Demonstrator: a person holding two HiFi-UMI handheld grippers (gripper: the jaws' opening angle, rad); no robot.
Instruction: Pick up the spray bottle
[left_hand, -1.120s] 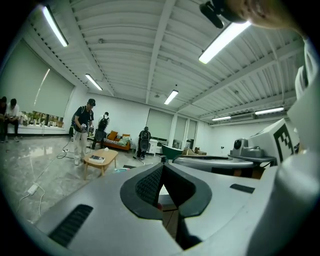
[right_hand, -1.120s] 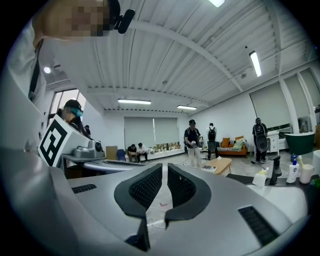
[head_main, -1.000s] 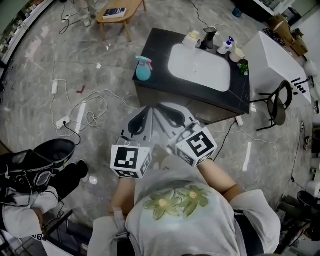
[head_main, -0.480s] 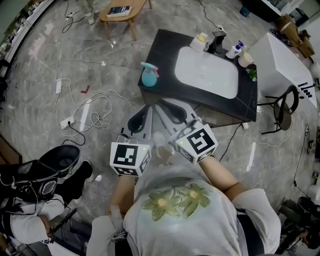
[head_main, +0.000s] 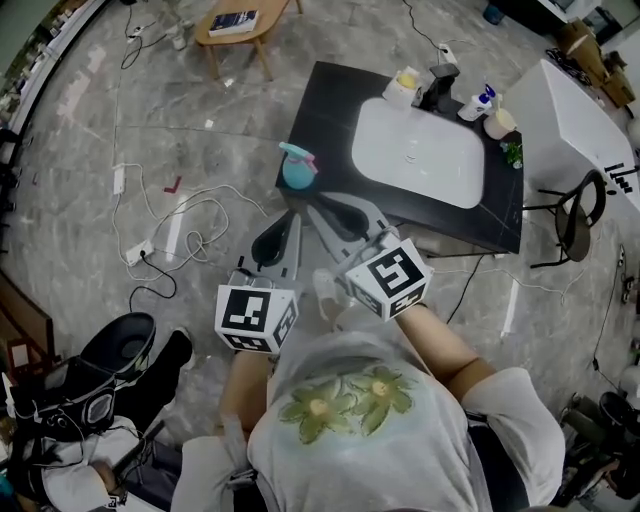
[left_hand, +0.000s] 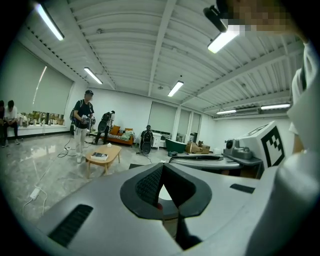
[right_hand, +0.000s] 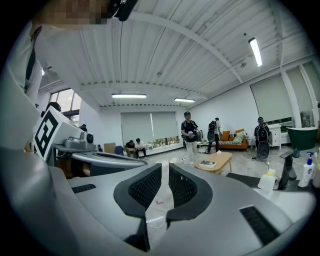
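Note:
The spray bottle (head_main: 297, 166), teal with a pink head, stands upright on the near left corner of the black counter (head_main: 318, 110) in the head view. My left gripper (head_main: 292, 216) and right gripper (head_main: 314, 206) are held side by side near my chest, short of the counter and pointing at it. The bottle lies just beyond their tips, untouched. In the left gripper view the left gripper (left_hand: 161, 167) has its tips touching, with nothing held. In the right gripper view the right gripper (right_hand: 165, 167) shows only a thin slit between its pads, also with nothing in it. The bottle shows in neither gripper view.
A white basin (head_main: 420, 150) is set in the counter, with a faucet (head_main: 440, 85) and small bottles (head_main: 480, 102) behind it. A white cabinet (head_main: 580, 110) and a chair (head_main: 575, 215) stand to the right. Cables (head_main: 180, 225) run over the floor on the left, black bags (head_main: 90, 380) lie at the lower left, and a low wooden table (head_main: 240, 25) stands beyond.
The counter and bottle now sit lower in the head view, nearer the gripper tips. Both grippers keep the same pose at my chest.

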